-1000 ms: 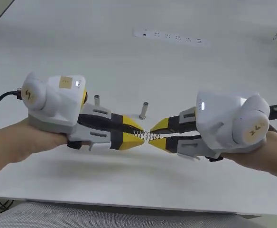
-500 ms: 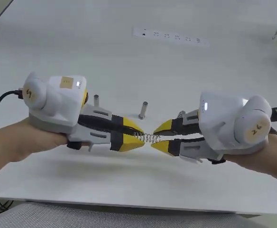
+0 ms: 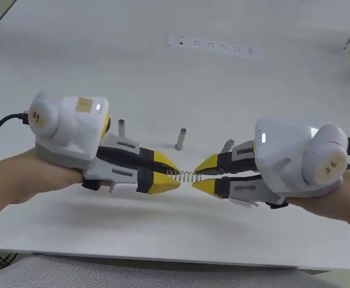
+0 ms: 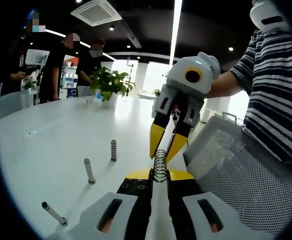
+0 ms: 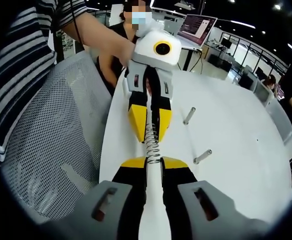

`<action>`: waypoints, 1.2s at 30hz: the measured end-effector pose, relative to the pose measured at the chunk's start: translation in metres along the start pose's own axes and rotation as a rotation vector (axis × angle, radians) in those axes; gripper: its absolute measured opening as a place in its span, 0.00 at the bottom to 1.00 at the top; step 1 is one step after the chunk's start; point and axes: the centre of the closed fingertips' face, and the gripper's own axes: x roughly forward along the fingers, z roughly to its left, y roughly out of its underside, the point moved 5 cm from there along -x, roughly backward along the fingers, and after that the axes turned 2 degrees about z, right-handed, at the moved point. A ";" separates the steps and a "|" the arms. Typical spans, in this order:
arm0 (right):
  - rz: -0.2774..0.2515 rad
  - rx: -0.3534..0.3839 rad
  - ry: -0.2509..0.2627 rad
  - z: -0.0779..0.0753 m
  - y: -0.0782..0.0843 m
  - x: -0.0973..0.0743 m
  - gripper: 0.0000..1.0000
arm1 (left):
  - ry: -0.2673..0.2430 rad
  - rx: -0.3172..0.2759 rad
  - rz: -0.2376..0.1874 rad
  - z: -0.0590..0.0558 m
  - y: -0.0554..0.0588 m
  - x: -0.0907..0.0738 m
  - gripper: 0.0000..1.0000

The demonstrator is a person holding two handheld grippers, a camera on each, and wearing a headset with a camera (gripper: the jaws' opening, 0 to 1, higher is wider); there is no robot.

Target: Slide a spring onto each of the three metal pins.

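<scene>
Over the white table, the left gripper and right gripper each pinch an end of 1 spring. 3 pins stand at 12 o'clock, a power strip beyond. An office plant is behind.

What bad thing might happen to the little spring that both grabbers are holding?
The spring hangs in the air, pinched at its ends by the left gripper and the right gripper. If one grip slips, it may shoot away, perhaps past the near edge of the table. If the grippers pull apart, it might stretch out of shape and then fit badly on a bare pin.
</scene>
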 end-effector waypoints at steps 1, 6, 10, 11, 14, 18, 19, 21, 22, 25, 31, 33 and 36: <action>0.000 -0.007 0.001 -0.001 -0.002 -0.001 0.12 | 0.000 0.000 0.002 0.000 0.001 0.000 0.08; -0.019 -0.032 0.012 -0.005 -0.011 -0.007 0.12 | -0.008 0.001 0.007 0.002 0.002 0.000 0.08; -0.028 -0.045 0.016 -0.007 -0.015 -0.008 0.12 | -0.013 0.002 0.007 0.004 0.003 0.000 0.08; -0.031 -0.046 0.016 -0.006 -0.016 -0.008 0.12 | -0.014 0.002 0.007 0.005 0.003 -0.001 0.08; -0.042 -0.043 0.015 -0.005 -0.018 -0.009 0.12 | -0.014 0.005 0.010 0.004 0.003 -0.001 0.08; -0.043 -0.046 0.014 -0.005 -0.019 -0.008 0.12 | -0.014 0.009 0.015 0.004 0.004 -0.001 0.08; -0.045 -0.044 0.014 -0.005 -0.019 -0.008 0.12 | -0.015 0.011 0.017 0.004 0.004 -0.001 0.08; -0.048 -0.045 0.015 -0.005 -0.020 -0.008 0.12 | -0.017 0.013 0.018 0.004 0.005 -0.001 0.08; -0.049 -0.045 0.015 -0.004 -0.021 -0.008 0.12 | -0.018 0.015 0.020 0.004 0.005 -0.001 0.08; -0.061 -0.041 0.015 -0.004 -0.024 -0.007 0.12 | -0.018 0.020 0.029 0.004 0.006 0.000 0.08; -0.093 -0.032 0.007 -0.004 -0.034 -0.006 0.12 | -0.014 0.028 0.039 0.003 0.007 0.001 0.08; -0.102 -0.028 0.009 -0.004 -0.036 -0.006 0.12 | -0.016 0.031 0.039 0.003 0.006 0.001 0.08; -0.134 -0.005 0.014 -0.005 -0.040 -0.005 0.12 | -0.019 0.034 0.040 0.004 0.006 0.000 0.08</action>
